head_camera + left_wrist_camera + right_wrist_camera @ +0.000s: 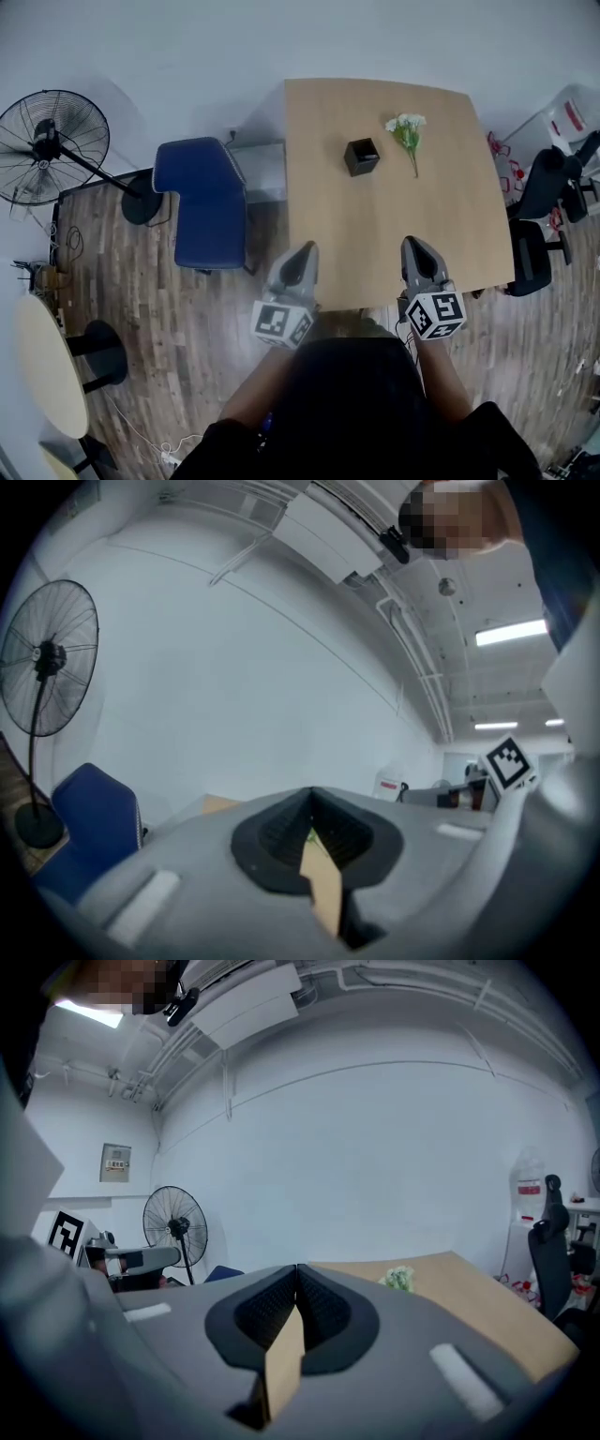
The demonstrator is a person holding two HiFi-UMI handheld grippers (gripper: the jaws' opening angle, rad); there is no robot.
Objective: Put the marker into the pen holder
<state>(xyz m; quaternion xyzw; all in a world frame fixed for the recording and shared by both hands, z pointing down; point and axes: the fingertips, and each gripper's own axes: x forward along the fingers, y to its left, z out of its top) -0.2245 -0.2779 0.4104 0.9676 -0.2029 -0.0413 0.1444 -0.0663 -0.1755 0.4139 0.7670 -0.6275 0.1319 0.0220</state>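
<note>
Both pairs of fingers closed and empty, no marker in sight
The left gripper [306, 249] and the right gripper [413, 246], grey plastic shells with black ribbed pads, have their fingers pressed together on nothing, tips just over the near edge of the pale wood-grain tabletop [375, 234]. Well ahead of the fingers, between their two lines, stands the black, square, open-topped pen holder [362, 156]; beside it, ahead of the right fingers, lies a white flower sprig [407, 129] on a thin green stem. No marker shows on the tabletop or in either grip; the holder's dark inside hides whether it sits there, so the task looks either finished or not begun
</note>
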